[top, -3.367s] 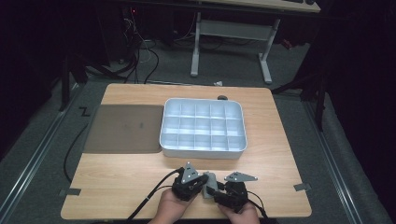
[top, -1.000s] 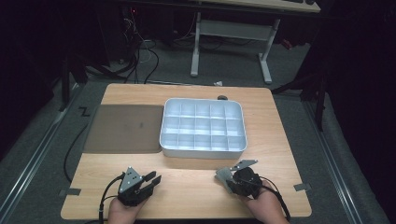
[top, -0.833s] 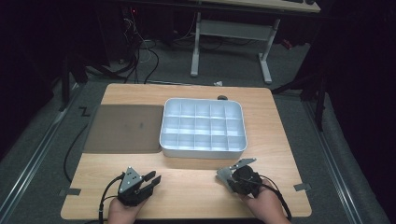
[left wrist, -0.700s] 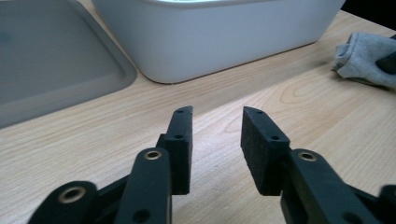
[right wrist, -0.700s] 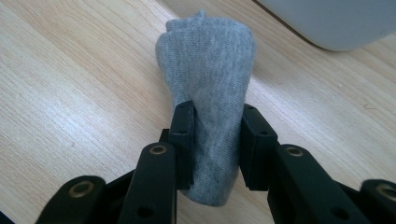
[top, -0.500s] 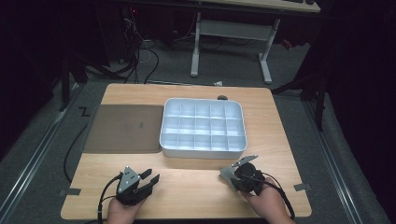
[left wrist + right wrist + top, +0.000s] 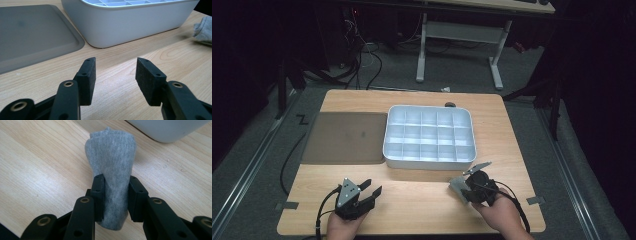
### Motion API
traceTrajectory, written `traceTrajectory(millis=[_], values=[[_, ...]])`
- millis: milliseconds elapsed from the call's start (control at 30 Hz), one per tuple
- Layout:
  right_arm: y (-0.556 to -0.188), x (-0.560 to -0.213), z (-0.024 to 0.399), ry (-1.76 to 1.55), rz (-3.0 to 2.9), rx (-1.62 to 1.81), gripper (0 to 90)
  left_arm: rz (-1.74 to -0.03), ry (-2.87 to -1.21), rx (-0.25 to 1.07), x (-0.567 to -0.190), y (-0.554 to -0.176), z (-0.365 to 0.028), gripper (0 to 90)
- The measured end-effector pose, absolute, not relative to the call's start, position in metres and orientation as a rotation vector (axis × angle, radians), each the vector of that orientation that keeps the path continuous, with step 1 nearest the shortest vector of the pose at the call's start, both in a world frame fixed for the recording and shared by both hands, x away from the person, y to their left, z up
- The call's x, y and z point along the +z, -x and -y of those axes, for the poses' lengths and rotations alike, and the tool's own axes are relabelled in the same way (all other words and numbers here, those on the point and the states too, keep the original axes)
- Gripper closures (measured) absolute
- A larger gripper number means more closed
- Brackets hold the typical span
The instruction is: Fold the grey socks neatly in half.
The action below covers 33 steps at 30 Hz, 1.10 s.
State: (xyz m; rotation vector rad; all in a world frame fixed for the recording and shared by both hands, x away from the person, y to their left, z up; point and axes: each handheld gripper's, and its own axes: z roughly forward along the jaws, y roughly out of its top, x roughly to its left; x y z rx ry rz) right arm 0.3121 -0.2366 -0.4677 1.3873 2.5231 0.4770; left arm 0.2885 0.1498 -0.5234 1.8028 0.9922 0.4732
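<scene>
A wooden table (image 7: pixel 422 200) is seen from above, with a flat grey mat (image 7: pixel 343 137) at the left lying just beside a white divided tray (image 7: pixel 430 133), whose compartments are seen bare. Near the front edge at the right, a rolled grey sock (image 7: pixel 111 170) is clamped between the jaws of the right gripper (image 7: pixel 462 187), its free end sticking out toward the tray. Well apart at the left, the left gripper (image 7: pixel 115 75) is held low over bare wood, its jaws just opened wide with nothing between them.
</scene>
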Motion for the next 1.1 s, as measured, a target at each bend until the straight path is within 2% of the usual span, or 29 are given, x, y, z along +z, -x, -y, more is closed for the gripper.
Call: traceTrajectory(millis=[567, 1100], values=[[-0.315, -0.45, 0.241, -1.372, -2.544, 0.459, 71.5, -0.97, -1.802, 0.451, -0.524, -0.288, -0.151, 43.9], [-0.329, -0.413, 0.244, -1.385, -2.545, 0.468, 71.6, -0.977, -1.825, 0.438, -0.526, -0.291, -0.156, 40.5]])
